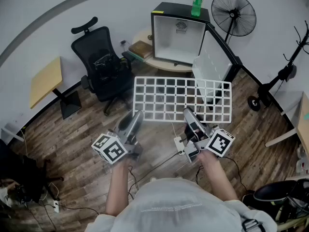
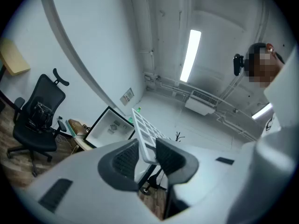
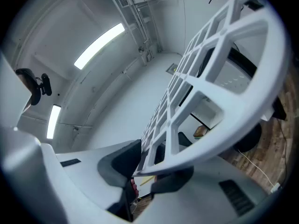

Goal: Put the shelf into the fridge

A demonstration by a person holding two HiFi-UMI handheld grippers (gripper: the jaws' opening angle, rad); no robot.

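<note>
Head view: both bare forearms reach forward from the body, roughly parallel. Each hand carries a claw pointed away from the person, toward the mini fridge (image 1: 178,37).

The left claw (image 1: 136,116) is clamped on the near edge of the white grid shelf (image 1: 181,98), close to its left corner. The right claw (image 1: 189,112) is clamped on the same edge, further right. The shelf lies nearly flat in the air above the wood floor (image 1: 72,144). Its long side runs left to right, and its far edge faces the fridge.

In the left gripper view, the left claw (image 2: 147,146) has the shelf (image 2: 145,132) edge-on between its two dark pads, which press on it from both sides. The open fridge (image 2: 110,127) shows beyond it. In the right gripper view, the right claw (image 3: 156,164) grips a bar of the shelf (image 3: 210,78), and the rim sweeps off to the upper right.

The fridge stands on a low round desk (image 1: 169,66) with its cavity facing the person. A green bottle (image 1: 197,1) stands on top. The fridge door (image 1: 212,64) hangs open to the right, and in this view the shelf's far right corner overlaps it.

A black office chair (image 1: 101,62) sits just left of the shelf's left edge. A standing fan (image 1: 233,14) is behind the door. A strip of desk and floor shows between the shelf's far edge and the fridge opening.
</note>
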